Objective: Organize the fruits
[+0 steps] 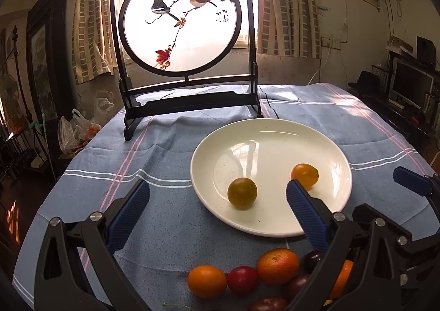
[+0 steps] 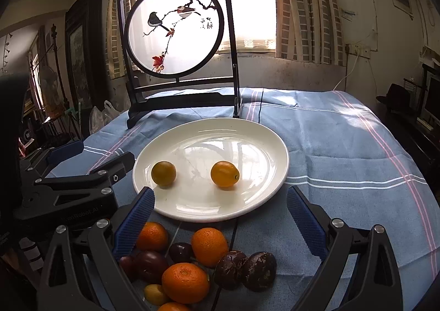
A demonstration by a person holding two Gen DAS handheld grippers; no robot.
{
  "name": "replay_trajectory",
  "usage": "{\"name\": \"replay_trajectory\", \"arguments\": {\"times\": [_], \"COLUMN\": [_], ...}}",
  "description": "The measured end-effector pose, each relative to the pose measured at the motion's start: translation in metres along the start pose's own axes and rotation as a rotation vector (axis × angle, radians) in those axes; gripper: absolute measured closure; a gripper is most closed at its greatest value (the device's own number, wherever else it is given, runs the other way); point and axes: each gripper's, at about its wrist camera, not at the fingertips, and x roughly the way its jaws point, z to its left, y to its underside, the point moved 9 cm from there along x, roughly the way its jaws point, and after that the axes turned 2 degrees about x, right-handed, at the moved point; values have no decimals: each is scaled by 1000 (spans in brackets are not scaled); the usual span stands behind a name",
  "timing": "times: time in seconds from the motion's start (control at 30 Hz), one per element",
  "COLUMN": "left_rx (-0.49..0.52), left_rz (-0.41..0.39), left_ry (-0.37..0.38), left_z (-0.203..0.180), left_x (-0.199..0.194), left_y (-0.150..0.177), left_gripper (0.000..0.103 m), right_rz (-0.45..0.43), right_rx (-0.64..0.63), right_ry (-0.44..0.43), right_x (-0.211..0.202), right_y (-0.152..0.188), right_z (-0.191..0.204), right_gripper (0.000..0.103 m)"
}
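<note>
A white plate [image 1: 275,228] [image 2: 192,209] on the blue tablecloth holds two small yellow-orange fruits [image 1: 242,193] [image 1: 304,174], also in the right wrist view [image 2: 163,173] [image 2: 225,174]. A pile of oranges [image 2: 185,282], dark plums [image 2: 151,265] and passion fruits [image 2: 258,269] lies on the cloth in front of the plate; it also shows in the left wrist view [image 1: 277,265]. My left gripper [image 1: 217,201] is open and empty, over the plate's near left rim. My right gripper [image 2: 220,210] is open and empty, above the pile near the plate's front edge.
A black-framed bird screen [image 1: 181,35] [image 2: 176,35] stands upright behind the plate. The tablecloth [image 2: 343,159] stretches right of the plate. Plastic bags [image 1: 79,129] sit off the table's left edge. A monitor [image 1: 409,85] stands at the right.
</note>
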Motion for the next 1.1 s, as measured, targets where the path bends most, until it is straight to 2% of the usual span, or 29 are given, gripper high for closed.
{"name": "replay_trajectory", "arguments": {"times": [0.2,0.53,0.8,0.97,1.1], "left_rx": [-8,-26,0,-7,-11], "left_rz": [-3,3,10,2,-7], "left_ry": [-1,-24,-24,-29,-30], "left_z": [1,6,0,0,2], "left_x": [0,2,2,-11,-30], "left_y": [0,1,4,3,8], "left_gripper": [5,5,5,5,5], "right_rz": [-13,14,24,55,21], "right_rx": [-5,-17,-40,-18,-24], "right_ry": [11,32,41,38,33], "right_x": [-1,4,2,-3,-28], "right_y": [-1,4,6,9,9], "right_z": [-1,-1,2,4,6], "right_gripper": [6,6,6,6,6]}}
